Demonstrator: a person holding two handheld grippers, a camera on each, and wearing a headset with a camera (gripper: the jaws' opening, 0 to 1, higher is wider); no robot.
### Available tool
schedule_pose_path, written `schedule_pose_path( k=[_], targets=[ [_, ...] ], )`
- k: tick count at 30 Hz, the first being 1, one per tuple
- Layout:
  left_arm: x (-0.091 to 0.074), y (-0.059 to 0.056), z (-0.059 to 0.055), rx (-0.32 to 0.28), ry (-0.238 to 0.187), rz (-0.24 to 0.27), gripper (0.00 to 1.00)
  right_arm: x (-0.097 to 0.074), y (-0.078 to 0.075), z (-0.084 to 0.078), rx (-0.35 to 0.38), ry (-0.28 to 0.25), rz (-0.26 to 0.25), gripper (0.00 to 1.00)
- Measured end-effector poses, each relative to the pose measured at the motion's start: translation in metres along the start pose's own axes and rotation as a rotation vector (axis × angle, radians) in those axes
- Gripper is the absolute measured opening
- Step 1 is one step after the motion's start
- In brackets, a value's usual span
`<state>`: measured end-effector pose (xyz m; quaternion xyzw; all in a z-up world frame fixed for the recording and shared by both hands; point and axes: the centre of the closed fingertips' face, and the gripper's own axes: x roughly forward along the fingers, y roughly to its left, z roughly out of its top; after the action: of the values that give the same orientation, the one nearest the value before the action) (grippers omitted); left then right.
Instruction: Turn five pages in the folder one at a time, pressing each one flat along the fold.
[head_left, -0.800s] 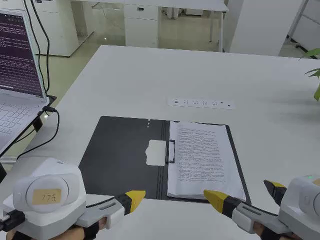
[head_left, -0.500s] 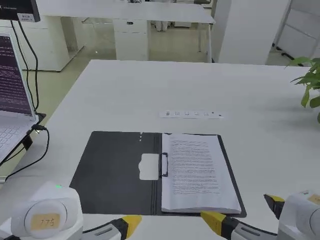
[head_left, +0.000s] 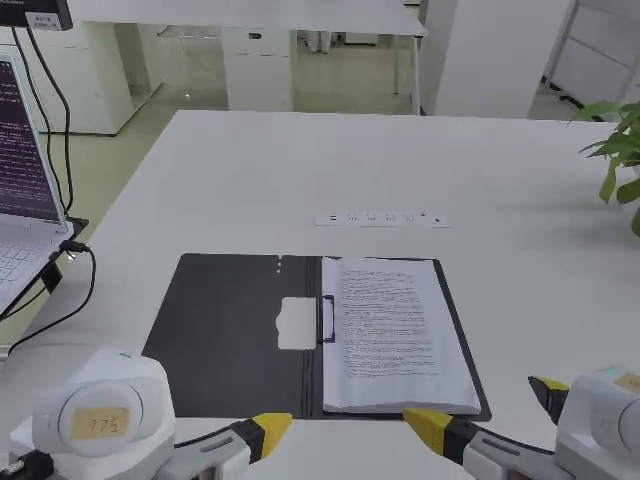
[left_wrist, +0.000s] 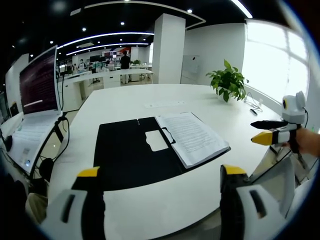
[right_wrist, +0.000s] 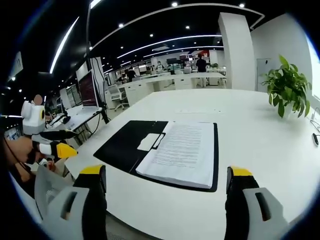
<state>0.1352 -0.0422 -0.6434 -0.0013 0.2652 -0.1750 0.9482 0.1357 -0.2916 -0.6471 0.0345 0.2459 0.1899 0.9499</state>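
Note:
A black folder (head_left: 230, 330) lies open on the white table, with a stack of printed pages (head_left: 395, 330) clipped on its right half. The pages lie flat. A white label patch (head_left: 296, 323) sits by the clip near the spine. My left gripper (left_wrist: 161, 172) is open with nothing between its yellow-tipped jaws, low at the front left of the folder (left_wrist: 130, 150). My right gripper (head_left: 487, 408) is open too, just off the folder's front right corner. From the right gripper view (right_wrist: 166, 171) the page stack (right_wrist: 182, 150) lies ahead, untouched.
A laptop (head_left: 15, 200) stands at the left edge with a black cable (head_left: 70, 290) running off the table. A white power strip (head_left: 380, 218) lies behind the folder. A potted plant (head_left: 615, 150) is at the far right. People stand at far desks (left_wrist: 125, 62).
The head camera has shifted, so the folder sits a little higher in view. Folder and pages lie as before. Both grippers stay open near the front edge.

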Motion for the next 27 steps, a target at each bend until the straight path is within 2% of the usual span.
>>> schedule_pose_path(
  k=[4, 11, 27],
  targets=[
    [0.0006, -0.0009, 0.0004, 0.002, -0.002, -0.002, 0.98, -0.0022, -0.0008, 0.0025, 0.0, -0.012, -0.005, 1.0],
    [0.001, -0.0048, 0.0001, 0.003, -0.001, -0.01, 0.98, -0.0031, -0.0038, -0.0019, 0.004, -0.005, -0.011, 1.0],
    [-0.0046, -0.0013, 0.0002, -0.005, -0.006, 0.004, 0.98, -0.0037, -0.0042, -0.0018, 0.009, -0.013, -0.011, 1.0]
  ],
)
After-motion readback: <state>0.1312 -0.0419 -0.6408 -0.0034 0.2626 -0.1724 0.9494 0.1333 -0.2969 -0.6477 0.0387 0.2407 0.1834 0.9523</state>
